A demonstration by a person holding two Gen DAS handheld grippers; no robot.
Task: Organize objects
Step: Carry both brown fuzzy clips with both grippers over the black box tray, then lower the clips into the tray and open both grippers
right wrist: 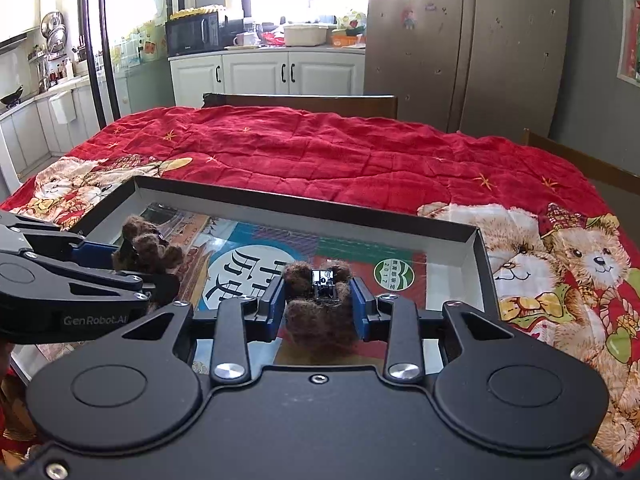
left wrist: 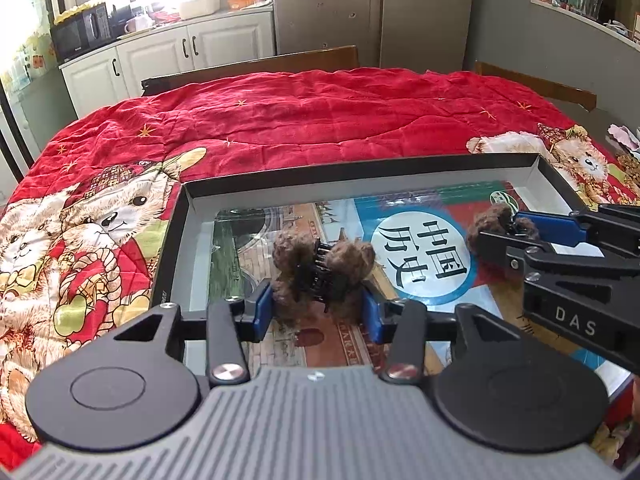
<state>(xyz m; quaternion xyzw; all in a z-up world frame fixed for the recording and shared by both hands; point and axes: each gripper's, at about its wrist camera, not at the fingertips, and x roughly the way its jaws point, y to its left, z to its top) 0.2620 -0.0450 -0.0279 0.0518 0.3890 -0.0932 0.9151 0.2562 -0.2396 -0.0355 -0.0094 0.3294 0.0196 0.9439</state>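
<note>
Over a shallow black-rimmed box (left wrist: pixel 188 216) lying on a red quilt (left wrist: pixel 304 120) printed with teddy bears, two fuzzy brown hair claw clips are being held, one in each gripper. In the left wrist view, the left gripper (left wrist: pixel 318 312) is being kept with its blue pads at either side of a brown furry clip (left wrist: pixel 320 270) with black teeth; whether the pads are pressing it cannot be told. The right gripper (right wrist: pixel 319 304) is being clamped on the second furry clip (right wrist: pixel 318 296), its pads touching both sides. Both clips are being held just above a colourful book (right wrist: pixel 256 264) with large Chinese characters, which is lying flat inside the box. White kitchen cabinets (right wrist: pixel 256 74) are being shown behind.
</note>
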